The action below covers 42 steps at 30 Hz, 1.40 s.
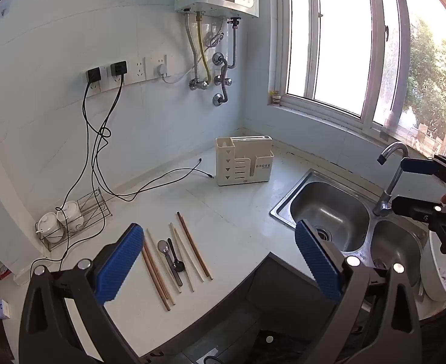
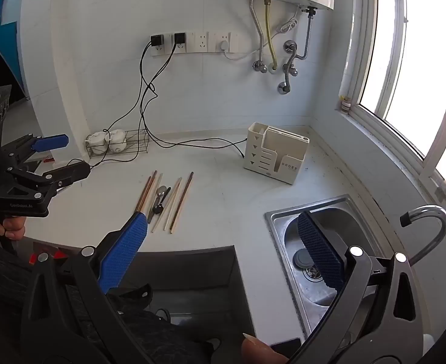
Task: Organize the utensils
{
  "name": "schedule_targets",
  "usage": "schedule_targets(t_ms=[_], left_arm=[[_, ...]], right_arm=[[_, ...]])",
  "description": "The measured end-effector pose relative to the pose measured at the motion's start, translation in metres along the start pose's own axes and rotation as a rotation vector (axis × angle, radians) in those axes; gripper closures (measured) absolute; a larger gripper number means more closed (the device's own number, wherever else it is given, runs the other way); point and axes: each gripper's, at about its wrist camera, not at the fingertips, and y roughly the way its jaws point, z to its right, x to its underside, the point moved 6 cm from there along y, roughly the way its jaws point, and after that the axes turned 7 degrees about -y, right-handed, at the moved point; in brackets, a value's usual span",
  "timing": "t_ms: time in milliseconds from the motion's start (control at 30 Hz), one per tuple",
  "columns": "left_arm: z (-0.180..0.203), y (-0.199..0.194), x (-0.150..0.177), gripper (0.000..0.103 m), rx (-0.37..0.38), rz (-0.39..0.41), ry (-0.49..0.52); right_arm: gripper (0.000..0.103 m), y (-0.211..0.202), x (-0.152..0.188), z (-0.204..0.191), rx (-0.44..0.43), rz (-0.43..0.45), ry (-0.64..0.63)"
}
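Chopsticks (image 1: 174,261) and spoons (image 1: 170,253) are lying loose on the counter (image 1: 238,212), well apart from the empty holder (image 1: 243,160). You are hovering both grippers, left gripper (image 1: 220,261) and right gripper (image 2: 223,242), fingers apart, holding nothing; judging by this, the first pick is pending: lowering onto one utensil.
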Motion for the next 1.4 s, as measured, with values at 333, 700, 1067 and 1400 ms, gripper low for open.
schedule_targets(t_ms=[333, 700, 1067, 1400], left_arm=[[0.003, -0.003, -0.008, 0.005, 0.021, -0.007, -0.006], [0.005, -0.002, -0.005, 0.005, 0.009, -0.006, 0.007], [0.006, -0.002, -0.002, 0.005, 0.014, -0.003, 0.018], [0.008, -0.001, -0.002, 0.005, 0.012, 0.000, 0.018]], right_arm=[[0.008, -0.001, -0.001, 0.004, 0.007, 0.005, -0.005], [0.008, 0.001, 0.002, 0.003, 0.019, 0.005, 0.000], [0.008, 0.001, 0.003, 0.007, 0.024, 0.005, 0.014], [0.008, 0.001, 0.002, 0.006, 0.026, 0.005, 0.013]])
